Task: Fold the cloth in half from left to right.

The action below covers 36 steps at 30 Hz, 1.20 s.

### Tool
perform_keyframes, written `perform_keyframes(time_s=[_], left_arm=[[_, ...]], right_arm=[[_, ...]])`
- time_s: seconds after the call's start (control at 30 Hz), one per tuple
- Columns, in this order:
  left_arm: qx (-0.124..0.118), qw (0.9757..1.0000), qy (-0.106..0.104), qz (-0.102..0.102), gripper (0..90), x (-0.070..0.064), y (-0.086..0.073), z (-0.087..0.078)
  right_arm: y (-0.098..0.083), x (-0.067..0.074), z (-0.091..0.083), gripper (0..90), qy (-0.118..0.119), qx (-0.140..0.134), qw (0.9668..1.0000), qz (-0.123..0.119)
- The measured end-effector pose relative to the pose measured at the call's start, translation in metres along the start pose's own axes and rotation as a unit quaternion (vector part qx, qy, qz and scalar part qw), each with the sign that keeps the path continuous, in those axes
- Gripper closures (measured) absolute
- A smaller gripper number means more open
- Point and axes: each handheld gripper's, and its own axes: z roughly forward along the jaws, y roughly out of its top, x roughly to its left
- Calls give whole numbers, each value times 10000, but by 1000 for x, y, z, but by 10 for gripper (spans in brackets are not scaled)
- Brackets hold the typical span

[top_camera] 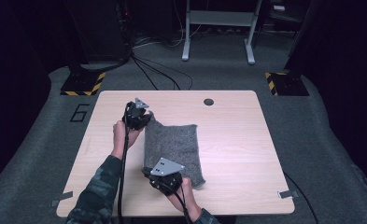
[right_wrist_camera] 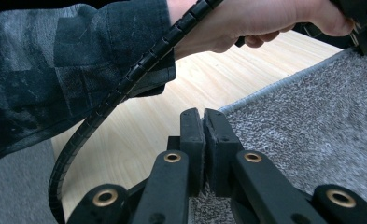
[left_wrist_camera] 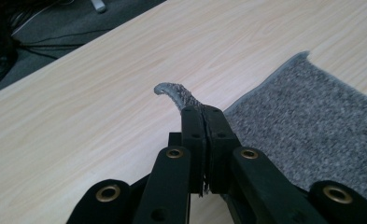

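Observation:
A grey towel (top_camera: 174, 147) lies on the light wood table (top_camera: 232, 140). My left gripper (top_camera: 147, 120) is shut on its far left corner, and in the left gripper view (left_wrist_camera: 202, 109) that corner (left_wrist_camera: 174, 92) curls up past the closed jaws, raised off the wood. My right gripper (top_camera: 155, 176) is shut on the near left corner; in the right gripper view (right_wrist_camera: 203, 113) the towel (right_wrist_camera: 312, 121) runs from between the closed jaws away to the right. The left hand (right_wrist_camera: 246, 21) and its cable (right_wrist_camera: 125, 84) cross the top of that view.
A dark round hole (top_camera: 208, 101) sits in the table near its far edge. Black cables (top_camera: 158, 70) run over the grey floor behind the table, beside a white metal frame (top_camera: 218, 28). Yellow-black striped plates (top_camera: 83, 84) flank the back corners.

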Motion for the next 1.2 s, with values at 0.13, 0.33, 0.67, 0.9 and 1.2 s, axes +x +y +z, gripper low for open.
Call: perform_keyframes(time_s=[0.13,0.33,0.67,0.9,1.2], left_arm=[[30,9999,-68,149,882,-12,13,6],[84,9992,-214,314,883,-29,28,23],[203,9975,-420,524,883,-57,38,57],[284,9958,-578,659,882,-75,41,78],[388,9948,-617,716,882,-90,43,98]], right_arm=[[-2,-7,-14,868,-165,-85,9998,20],[-12,-21,-34,867,-425,-126,9988,188],[-35,-38,-53,867,-719,76,9967,368],[-52,-45,-57,866,-833,282,9949,498],[-72,-57,-65,865,-1046,511,9910,663]])
